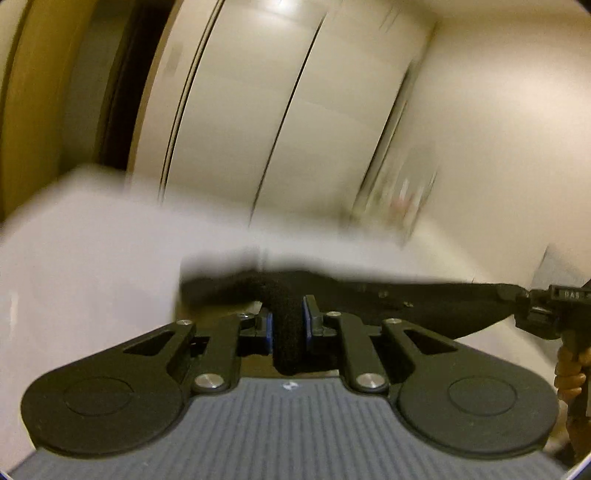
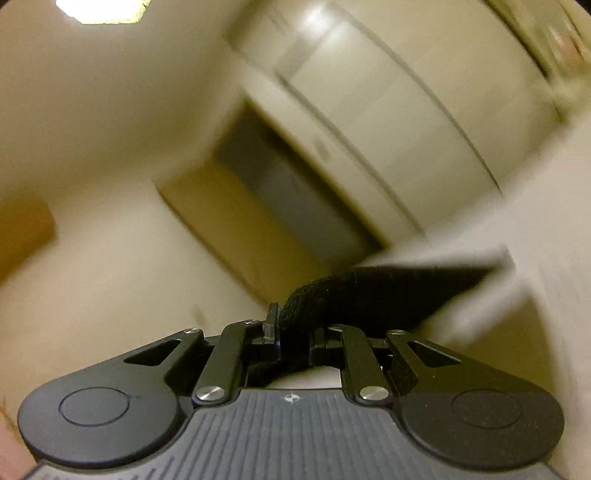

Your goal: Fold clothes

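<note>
A black garment (image 1: 388,299) hangs stretched in the air between my two grippers. My left gripper (image 1: 289,317) is shut on a bunched black edge of it. The cloth runs right to my right gripper (image 1: 543,302), seen at the far right of the left wrist view with the holding hand below it. In the right wrist view my right gripper (image 2: 293,332) is shut on the same black garment (image 2: 369,291), which runs off to the right. Both views are tilted and blurred by motion.
A white surface (image 1: 92,266) lies blurred below and to the left. White wardrobe doors (image 1: 277,110) and cream walls stand behind, with a dark doorway (image 2: 288,192) and a ceiling light (image 2: 99,9).
</note>
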Demonstrator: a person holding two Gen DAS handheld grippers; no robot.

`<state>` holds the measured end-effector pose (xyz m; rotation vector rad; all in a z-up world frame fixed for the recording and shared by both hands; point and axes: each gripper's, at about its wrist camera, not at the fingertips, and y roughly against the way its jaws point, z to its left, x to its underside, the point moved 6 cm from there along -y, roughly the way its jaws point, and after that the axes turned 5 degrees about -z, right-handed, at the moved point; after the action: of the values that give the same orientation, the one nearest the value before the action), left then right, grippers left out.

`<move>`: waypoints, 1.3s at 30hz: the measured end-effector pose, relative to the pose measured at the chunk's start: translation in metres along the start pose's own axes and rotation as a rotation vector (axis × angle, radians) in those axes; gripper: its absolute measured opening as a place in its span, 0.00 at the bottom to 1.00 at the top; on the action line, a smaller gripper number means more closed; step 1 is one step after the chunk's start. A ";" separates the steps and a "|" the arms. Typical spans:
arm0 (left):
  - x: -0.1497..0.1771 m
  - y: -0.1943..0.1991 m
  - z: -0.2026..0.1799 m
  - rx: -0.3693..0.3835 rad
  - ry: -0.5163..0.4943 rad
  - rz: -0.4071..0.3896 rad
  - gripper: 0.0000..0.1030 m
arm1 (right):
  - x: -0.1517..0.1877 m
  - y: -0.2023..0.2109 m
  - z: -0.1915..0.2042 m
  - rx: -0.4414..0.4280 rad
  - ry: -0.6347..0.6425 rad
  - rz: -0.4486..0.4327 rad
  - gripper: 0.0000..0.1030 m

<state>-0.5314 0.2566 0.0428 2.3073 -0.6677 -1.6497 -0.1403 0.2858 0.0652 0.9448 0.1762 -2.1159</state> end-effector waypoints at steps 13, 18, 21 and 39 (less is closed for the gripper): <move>0.282 -0.033 0.072 -0.362 0.259 0.621 0.21 | 0.281 0.023 -0.206 0.556 -0.292 0.650 0.42; 0.310 -0.059 0.099 -0.331 0.358 0.601 0.30 | 0.316 0.021 -0.236 0.612 -0.288 0.704 0.48; 0.324 -0.078 0.111 -0.309 0.417 0.598 0.31 | 0.326 0.010 -0.254 0.622 -0.295 0.692 0.50; 0.383 -0.075 0.143 -0.016 0.541 0.276 0.42 | 0.355 -0.006 -0.325 0.226 -0.447 0.391 0.49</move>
<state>-0.5473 0.1472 -0.3581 2.3636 -0.7874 -0.8524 -0.1040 0.2069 -0.4084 0.5496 -0.4473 -1.9411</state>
